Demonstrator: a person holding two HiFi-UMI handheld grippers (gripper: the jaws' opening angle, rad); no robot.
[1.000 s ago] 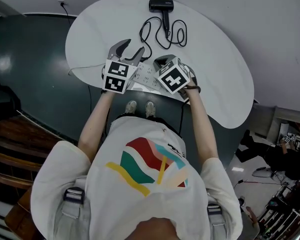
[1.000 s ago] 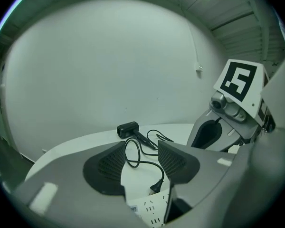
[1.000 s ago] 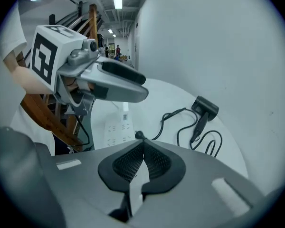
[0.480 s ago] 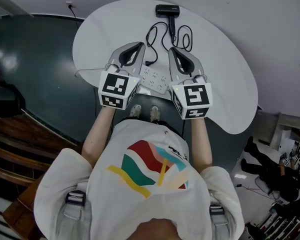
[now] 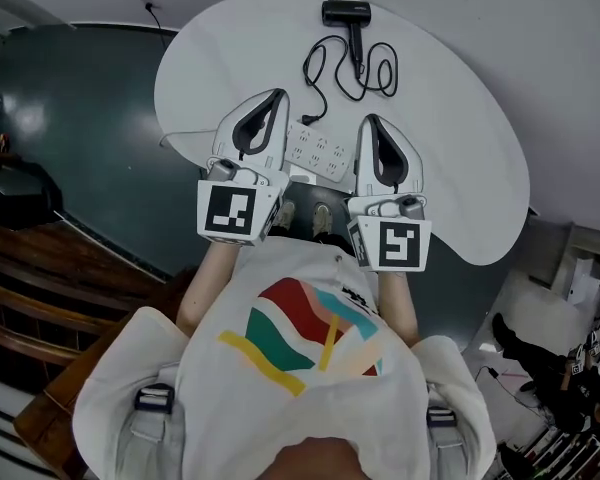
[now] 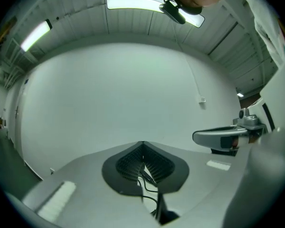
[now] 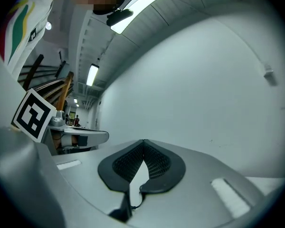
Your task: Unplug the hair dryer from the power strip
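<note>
A black hair dryer (image 5: 342,13) lies at the far side of the round white table (image 5: 460,168), its black cord (image 5: 358,73) coiled in front of it. The cord's plug (image 5: 311,119) rests on the table just beyond the white power strip (image 5: 320,153), apart from its sockets as far as I can see. My left gripper (image 5: 278,95) and right gripper (image 5: 369,120) hover level above the strip's two ends, both shut and empty. In the left gripper view the pads (image 6: 133,163) meet, with cord (image 6: 151,180) showing below them. The right gripper view shows closed pads (image 7: 154,163).
Dark floor (image 5: 70,118) lies left of the table, with wooden steps (image 5: 40,298) at the lower left. A plain white wall (image 6: 109,94) stands beyond the table. The person's shoes (image 5: 305,215) show under the near table edge.
Both grippers have risen off the power strip and tipped from pointing down to level. The left jaws, open a second ago, have shut with nothing in them.
</note>
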